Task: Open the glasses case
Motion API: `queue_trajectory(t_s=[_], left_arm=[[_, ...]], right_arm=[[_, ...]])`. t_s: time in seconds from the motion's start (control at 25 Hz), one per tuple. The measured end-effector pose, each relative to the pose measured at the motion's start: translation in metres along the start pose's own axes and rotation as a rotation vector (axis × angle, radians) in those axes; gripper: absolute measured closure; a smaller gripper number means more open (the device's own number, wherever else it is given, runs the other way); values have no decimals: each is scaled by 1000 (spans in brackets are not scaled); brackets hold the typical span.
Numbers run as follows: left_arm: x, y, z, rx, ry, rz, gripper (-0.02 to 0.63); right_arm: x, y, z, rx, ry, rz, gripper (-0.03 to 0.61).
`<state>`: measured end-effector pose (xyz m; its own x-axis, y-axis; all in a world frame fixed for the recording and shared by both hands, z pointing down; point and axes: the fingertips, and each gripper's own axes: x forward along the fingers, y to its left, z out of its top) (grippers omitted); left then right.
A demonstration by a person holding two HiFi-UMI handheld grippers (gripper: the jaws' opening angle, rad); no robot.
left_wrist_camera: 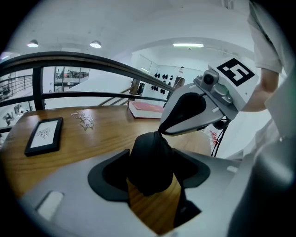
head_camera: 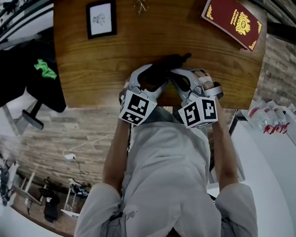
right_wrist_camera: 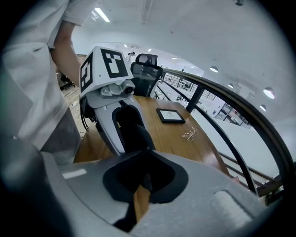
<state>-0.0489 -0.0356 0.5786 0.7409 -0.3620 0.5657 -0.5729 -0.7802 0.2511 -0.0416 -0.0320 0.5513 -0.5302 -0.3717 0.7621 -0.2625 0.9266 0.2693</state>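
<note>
One wooden table fills the upper half of the head view. Below it, the person's pale shirt takes up the lower middle of the frame, with both forearms reaching up to the table's near edge.

Two grippers meet just above that edge, at the centre of the frame. The left gripper sits left of centre and the right gripper right of centre, their tips angled in toward each other. Each carries a marker cube at the near end.

The case is black and soft-looking. It lies at the table's near edge between the two tips, one end poking toward the upper right.

In the left gripper view the case's rounded body fills the middle of the frame between that gripper's widely spread jaws, whose pads sit against its sides. There the right gripper comes in from the upper right, and its tips meet at the case's top, where the material draws up to a point. In the right gripper view the jaws are pressed together on that thin edge.

A red book with gold print lies at the upper right. A dark frame holding a white sheet lies at the upper left. Thin glasses rest at the top centre, well apart from the case.
</note>
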Motion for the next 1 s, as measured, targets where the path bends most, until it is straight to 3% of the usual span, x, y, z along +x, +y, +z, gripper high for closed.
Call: queue_trajectory(t_s=[1.0], left_arm=[[-8, -2, -18, -10, 22, -17, 313]], right_arm=[[13, -8, -45, -42, 145, -7, 577]])
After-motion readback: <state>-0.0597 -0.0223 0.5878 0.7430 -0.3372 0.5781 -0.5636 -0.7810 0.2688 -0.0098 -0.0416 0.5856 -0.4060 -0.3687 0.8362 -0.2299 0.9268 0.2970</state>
